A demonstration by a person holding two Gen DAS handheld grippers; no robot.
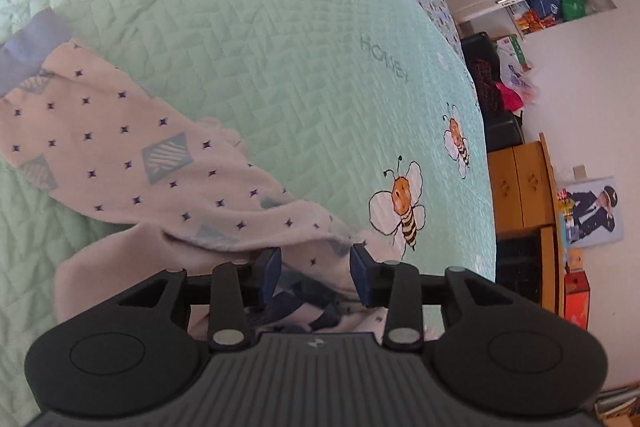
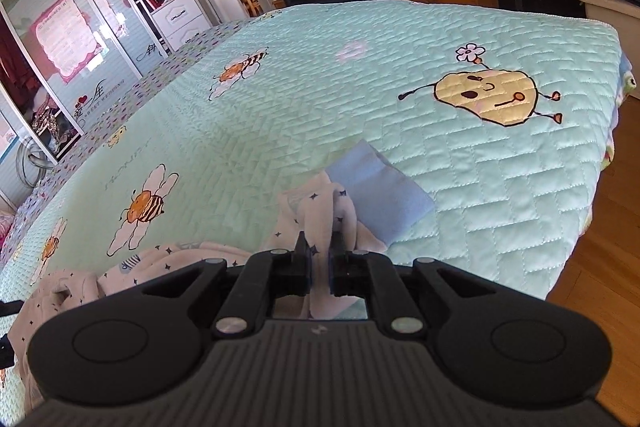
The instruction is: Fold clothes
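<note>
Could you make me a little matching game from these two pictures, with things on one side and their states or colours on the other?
Things:
1. left gripper
2. right gripper
3. cuff
4. quilt

Descriptions:
A. plain blue
B. pale green, printed with bees
C. jaws apart, nothing pinched
D. pinching white star-print cloth

Pairs: 1-C, 2-D, 3-A, 4-B
</note>
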